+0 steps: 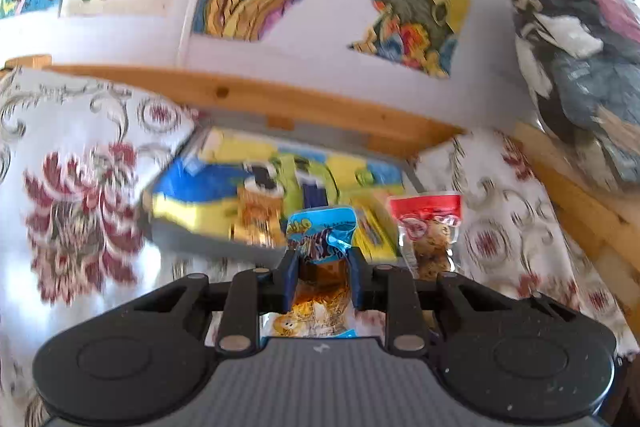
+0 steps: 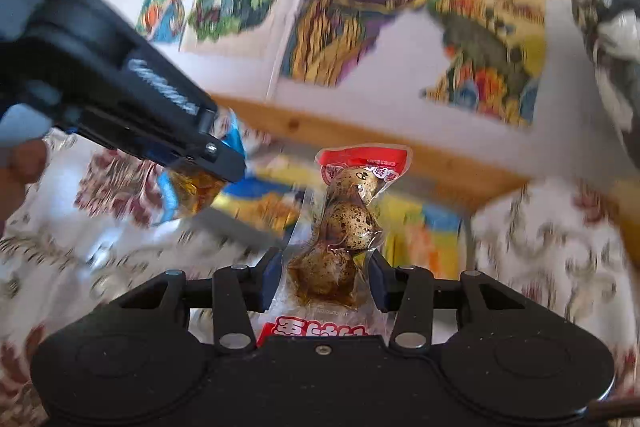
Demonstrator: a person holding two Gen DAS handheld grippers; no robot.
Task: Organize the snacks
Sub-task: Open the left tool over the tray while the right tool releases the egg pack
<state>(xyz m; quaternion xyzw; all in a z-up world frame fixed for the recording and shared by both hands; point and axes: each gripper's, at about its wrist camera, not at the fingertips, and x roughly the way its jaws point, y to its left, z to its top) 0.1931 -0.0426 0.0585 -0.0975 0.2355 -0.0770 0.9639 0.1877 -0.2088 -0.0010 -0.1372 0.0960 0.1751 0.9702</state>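
Both my grippers are up off the floral cloth, each clamped on a snack pouch.

My left gripper (image 1: 322,269) pinches a blue-topped snack pouch (image 1: 320,231) with amber contents, its fingers closed against the pouch's sides. My right gripper (image 2: 324,277) squeezes a clear, red-topped pack of speckled quail eggs (image 2: 346,223), which stands upright between the fingers. From the right wrist view my left gripper sits up and to the left, apart from the egg pack. Ahead and below lies a tray (image 1: 192,235) with a blue-and-yellow cartoon print, resting on the floral cloth (image 1: 80,187) before a wooden rail (image 1: 280,99).
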